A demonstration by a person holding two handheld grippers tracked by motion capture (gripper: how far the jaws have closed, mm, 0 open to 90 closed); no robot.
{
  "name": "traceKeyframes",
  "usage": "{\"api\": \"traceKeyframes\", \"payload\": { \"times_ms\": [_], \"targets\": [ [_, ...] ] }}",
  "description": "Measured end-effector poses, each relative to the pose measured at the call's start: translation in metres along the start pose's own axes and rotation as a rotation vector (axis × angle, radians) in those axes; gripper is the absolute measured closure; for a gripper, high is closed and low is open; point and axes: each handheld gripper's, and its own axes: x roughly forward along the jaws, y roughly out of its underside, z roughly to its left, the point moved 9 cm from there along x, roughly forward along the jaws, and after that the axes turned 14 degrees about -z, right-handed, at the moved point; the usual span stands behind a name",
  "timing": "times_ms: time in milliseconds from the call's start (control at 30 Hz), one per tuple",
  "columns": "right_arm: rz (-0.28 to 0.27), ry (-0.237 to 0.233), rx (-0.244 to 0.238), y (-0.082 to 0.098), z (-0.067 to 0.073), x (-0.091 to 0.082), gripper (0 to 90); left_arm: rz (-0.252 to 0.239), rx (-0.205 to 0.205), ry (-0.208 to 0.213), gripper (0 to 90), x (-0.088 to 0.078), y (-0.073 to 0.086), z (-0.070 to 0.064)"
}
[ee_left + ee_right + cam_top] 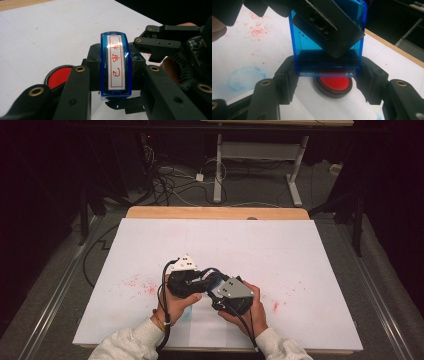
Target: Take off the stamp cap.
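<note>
Centrally, both grippers' fingers clamp the blue stamp [115, 65], white sheet [260, 245] edges well apart.

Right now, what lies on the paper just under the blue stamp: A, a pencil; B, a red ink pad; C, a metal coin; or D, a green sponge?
B: a round red ink pad sits on the white paper right below the blue stamp.

Wooden table [150, 212] under a red-speckled white sheet [250, 245], a round red ink pad [334, 84] on it.
</note>
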Motion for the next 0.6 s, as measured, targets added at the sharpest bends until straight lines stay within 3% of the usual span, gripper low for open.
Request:
{"api": "traceKeyframes", "payload": {
  "times_ms": [300, 600],
  "targets": [
    [0.033, -0.001, -0.07, 0.0023, 0.0016, -0.0008, 40.4, 0.024, -0.01, 0.009, 68.1, 0.0004, 0.003, 0.0005],
    [0.033, -0.012, -0.101, 0.0011, 0.003, -0.003, 40.4, 0.037, -0.013, 0.03, 68.0, -0.0021, 0.0019, -0.0005]
  ]
}}
